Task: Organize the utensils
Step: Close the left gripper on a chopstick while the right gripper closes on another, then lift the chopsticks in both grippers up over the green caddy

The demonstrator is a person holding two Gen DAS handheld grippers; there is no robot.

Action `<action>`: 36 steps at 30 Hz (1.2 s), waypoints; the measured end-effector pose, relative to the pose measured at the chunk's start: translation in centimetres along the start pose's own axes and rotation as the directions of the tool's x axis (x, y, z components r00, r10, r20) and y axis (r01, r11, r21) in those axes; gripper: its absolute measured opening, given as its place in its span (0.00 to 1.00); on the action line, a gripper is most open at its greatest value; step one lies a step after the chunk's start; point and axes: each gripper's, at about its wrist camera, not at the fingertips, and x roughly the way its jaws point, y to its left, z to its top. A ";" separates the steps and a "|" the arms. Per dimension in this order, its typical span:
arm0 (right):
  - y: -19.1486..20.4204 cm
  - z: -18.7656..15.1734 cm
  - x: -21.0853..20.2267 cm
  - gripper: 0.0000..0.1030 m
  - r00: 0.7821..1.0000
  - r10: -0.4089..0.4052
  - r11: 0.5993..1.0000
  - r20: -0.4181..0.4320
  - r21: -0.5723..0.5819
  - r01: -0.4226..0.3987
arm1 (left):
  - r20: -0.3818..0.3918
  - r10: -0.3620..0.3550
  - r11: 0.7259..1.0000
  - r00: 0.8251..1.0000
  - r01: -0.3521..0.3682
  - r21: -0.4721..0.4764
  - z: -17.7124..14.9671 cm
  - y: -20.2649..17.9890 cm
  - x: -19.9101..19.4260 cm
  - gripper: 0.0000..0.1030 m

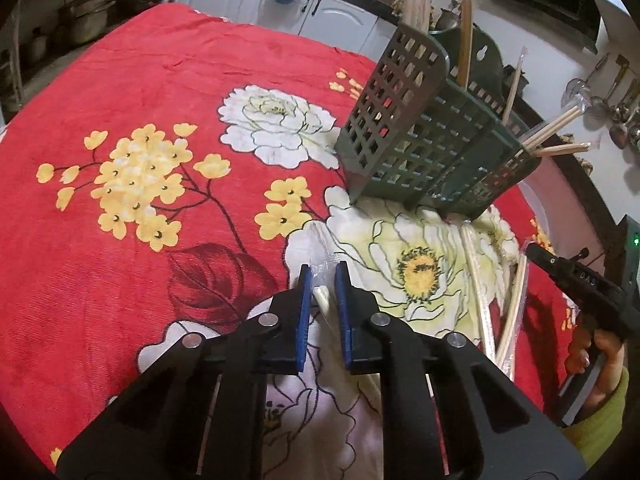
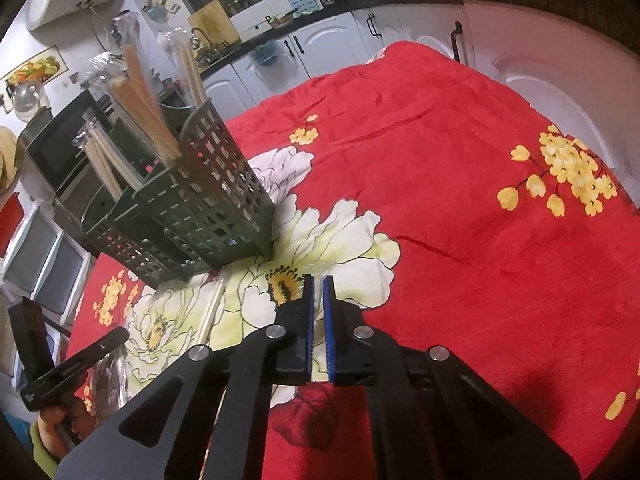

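Observation:
A dark green lattice utensil caddy (image 1: pixel 424 148) stands on the red floral cloth and holds several wrapped chopsticks; it also shows in the right wrist view (image 2: pixel 192 216). My left gripper (image 1: pixel 323 270) is low over the cloth, its blue pads on either side of a clear-wrapped white utensil (image 1: pixel 322 292), with a gap between pads and utensil. More wrapped chopsticks (image 1: pixel 508 308) lie on the cloth to the right. My right gripper (image 2: pixel 318 280) has its pads close together on a thin clear wrapper (image 2: pixel 318 300). The wrapper's contents are hard to see.
The red cloth (image 1: pixel 160 92) covers the whole table. White kitchen cabinets (image 1: pixel 280 4) and a cluttered counter run behind it. Ladles hang on the wall (image 1: pixel 616 108). An oven (image 2: pixel 60 148) stands behind the caddy. The other hand's gripper shows at the right (image 1: pixel 592 284).

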 end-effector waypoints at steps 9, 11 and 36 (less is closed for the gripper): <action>1.5 0.6 -2.7 0.02 0.997 0.046 0.997 0.066 -0.070 -0.042 | 0.081 -0.062 0.998 0.995 0.059 0.036 1.0 -1.8 -2.9 0.06; 2.1 0.7 -3.4 0.01 0.995 0.061 0.994 0.084 -0.094 -0.053 | 0.096 -0.072 0.997 0.993 0.068 0.042 1.3 -2.2 -3.4 0.06; 10.7 1.7 -10.7 0.01 0.945 0.269 0.923 0.187 -0.331 -0.198 | 0.249 -0.223 0.963 0.943 0.174 0.205 5.6 -8.8 -10.0 0.03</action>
